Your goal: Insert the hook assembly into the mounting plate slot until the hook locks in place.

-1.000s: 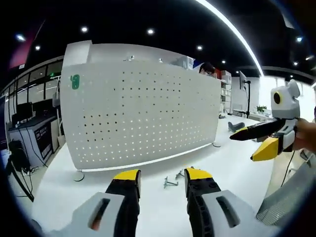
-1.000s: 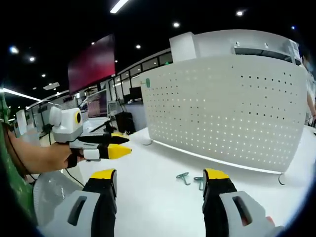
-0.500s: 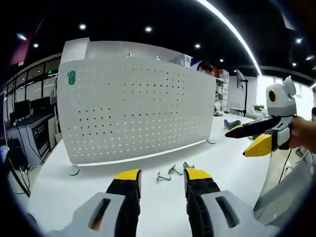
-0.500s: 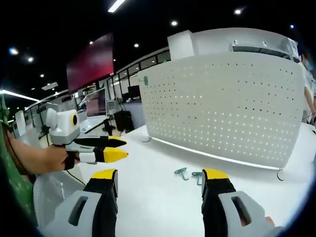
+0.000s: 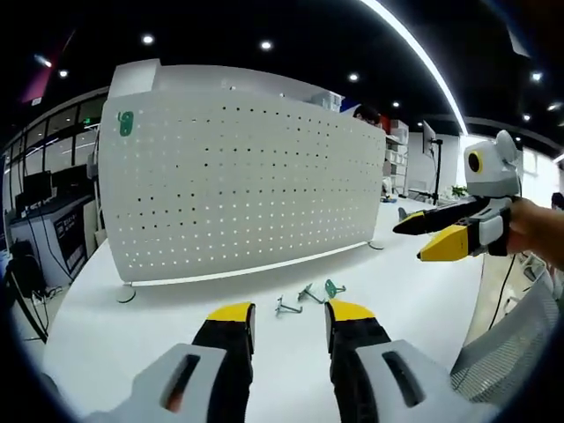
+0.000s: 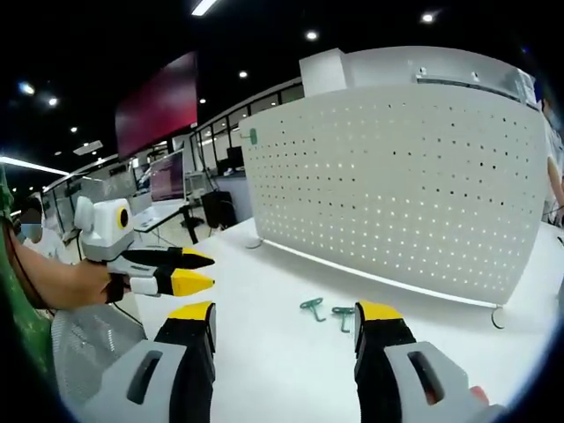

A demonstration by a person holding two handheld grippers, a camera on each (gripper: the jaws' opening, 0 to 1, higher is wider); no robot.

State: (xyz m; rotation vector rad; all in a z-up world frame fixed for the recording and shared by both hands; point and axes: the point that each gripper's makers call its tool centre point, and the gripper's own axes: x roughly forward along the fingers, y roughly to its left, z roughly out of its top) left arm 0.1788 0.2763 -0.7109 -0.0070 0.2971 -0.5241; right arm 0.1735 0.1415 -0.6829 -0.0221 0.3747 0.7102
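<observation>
While both grippers hang above the white table (image 5: 132, 344), the hooks lie on it in front of the perforated mounting plate (image 5: 238, 194), which stands upright on small feet.

In the left gripper view, the left gripper (image 5: 286, 310) has its two yellow-tipped jaws wide apart and nothing is between them. Just beyond the tips there are three small metal hooks: a grey hook (image 5: 286, 307), a second hook (image 5: 307, 293) and a green-headed hook (image 5: 334, 287), close to each other and apart from the plate. The right gripper (image 5: 423, 236) comes in from the right side, held by a hand (image 5: 538, 231); its black and yellow jaws are a little apart and hold nothing.

In the right gripper view, the right gripper (image 6: 284, 310) also has its jaws wide apart and empty. Two green hooks (image 6: 313, 307) and (image 6: 343, 314) lie on the table (image 6: 264, 352) near the right jaw, before the plate (image 6: 397, 176). The left gripper (image 6: 198, 270) shows at the left, jaws slightly parted, holding nothing. A mesh chair back (image 6: 88, 339) is below it.
</observation>
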